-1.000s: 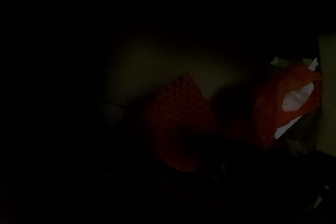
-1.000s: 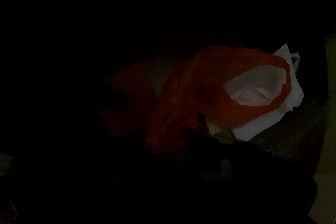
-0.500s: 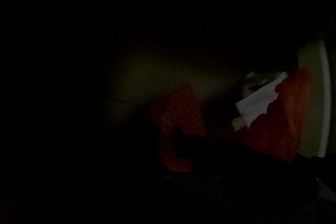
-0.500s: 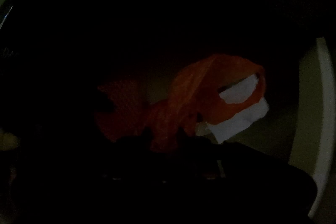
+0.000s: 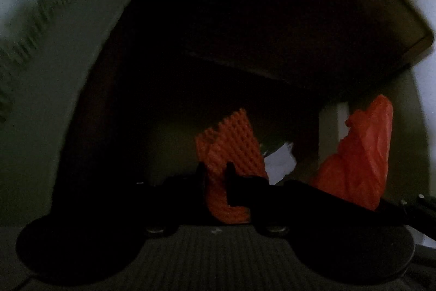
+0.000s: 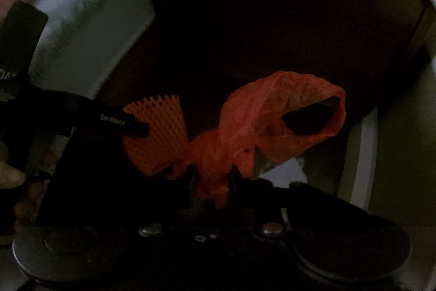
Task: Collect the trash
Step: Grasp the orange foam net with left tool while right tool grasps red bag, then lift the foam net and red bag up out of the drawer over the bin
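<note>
Two tools each pinch orange trash under a dark overhang: the right tool (image 6: pixel 211 182) grips a crumpled plastic bag (image 6: pixel 272 122), the left tool (image 5: pixel 215 176) a foam net sleeve (image 5: pixel 229 143); white paper (image 5: pixel 278 162) lies between them.

We see a dim room, most of it in deep shadow. A large dark slab (image 5: pixel 286 18) fills the upper middle of the left wrist view, its pale edge (image 5: pixel 419 42) catching light at the right; we cannot tell what furniture it is. Under it the space is nearly black. To the left a pale, blurred surface (image 5: pixel 41 4) with darker streaks rises diagonally. In the right wrist view a light wall (image 6: pixel 408 127) and a whitish upright strip (image 6: pixel 362 149) stand at the right.
</note>
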Tool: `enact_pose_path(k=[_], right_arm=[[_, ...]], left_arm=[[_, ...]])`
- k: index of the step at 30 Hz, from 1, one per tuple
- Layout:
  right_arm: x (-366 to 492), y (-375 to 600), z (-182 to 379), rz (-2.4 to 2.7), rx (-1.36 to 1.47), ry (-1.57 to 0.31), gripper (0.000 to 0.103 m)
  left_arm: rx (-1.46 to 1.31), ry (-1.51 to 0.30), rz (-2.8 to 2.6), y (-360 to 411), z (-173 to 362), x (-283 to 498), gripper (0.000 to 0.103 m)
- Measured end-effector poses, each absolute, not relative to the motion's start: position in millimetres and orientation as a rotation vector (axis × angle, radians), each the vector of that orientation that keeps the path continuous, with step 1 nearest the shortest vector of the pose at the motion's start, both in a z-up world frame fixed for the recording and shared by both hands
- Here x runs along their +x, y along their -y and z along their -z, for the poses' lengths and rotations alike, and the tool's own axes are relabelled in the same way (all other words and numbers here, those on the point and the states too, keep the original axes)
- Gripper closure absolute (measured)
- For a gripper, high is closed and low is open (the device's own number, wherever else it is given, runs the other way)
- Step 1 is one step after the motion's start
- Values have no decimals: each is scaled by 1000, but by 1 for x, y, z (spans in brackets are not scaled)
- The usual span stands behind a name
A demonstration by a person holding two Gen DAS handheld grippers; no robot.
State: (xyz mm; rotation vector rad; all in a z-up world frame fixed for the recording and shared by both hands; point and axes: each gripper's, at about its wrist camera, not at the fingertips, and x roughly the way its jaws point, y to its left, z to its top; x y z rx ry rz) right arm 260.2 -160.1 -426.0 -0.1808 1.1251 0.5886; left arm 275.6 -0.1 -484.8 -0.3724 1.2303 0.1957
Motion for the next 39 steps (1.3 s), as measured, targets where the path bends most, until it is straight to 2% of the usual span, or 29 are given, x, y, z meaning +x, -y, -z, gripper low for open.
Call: enact_pose_path(k=[19,28,39], right_arm=[[296,171,173,-698,-225,-881,80],[326,163,99,-668,-293,-735,80],[377,137,48,-635,-385,-597,80]], left_arm=[[-299,-1011,-132,-2,210,293,90],[-267,-880,-111,-6,136,326,90],[-194,-741,-81,-15,57,378,90]])
